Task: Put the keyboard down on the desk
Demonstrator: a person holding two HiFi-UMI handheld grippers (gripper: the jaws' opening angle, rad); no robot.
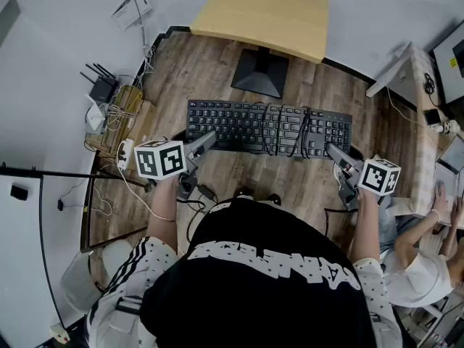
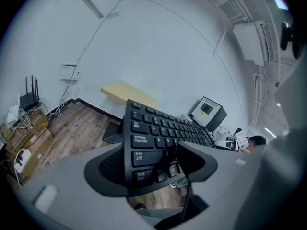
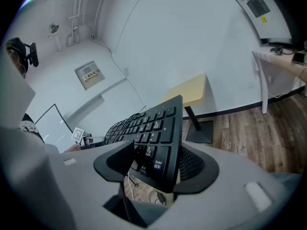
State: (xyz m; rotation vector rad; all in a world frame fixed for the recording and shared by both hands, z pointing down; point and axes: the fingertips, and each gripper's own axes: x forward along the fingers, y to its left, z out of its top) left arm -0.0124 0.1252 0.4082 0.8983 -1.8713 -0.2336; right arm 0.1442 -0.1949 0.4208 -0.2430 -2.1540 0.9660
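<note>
Keyboard (image 1: pixel 268 127) was held in the air over the floor, long axis left-right across the person's front. Left gripper (image 1: pixel 205 143) had its fingers set wide and clamped on the Ctrl/Shift end. Right gripper (image 1: pixel 336 153) gripped the numpad end the same way. Tabletop (image 1: pixel 264 13) lay straight ahead beyond the keyboard, well apart and bare, with neither arm nearer. Likely a plain forward carry. Cable (image 1: pixel 300 132) was wound round the keyboard. Boxes (image 1: pixel 116 111) sat off left and a seated person (image 1: pixel 428 263) off right, both outside the path.
</note>
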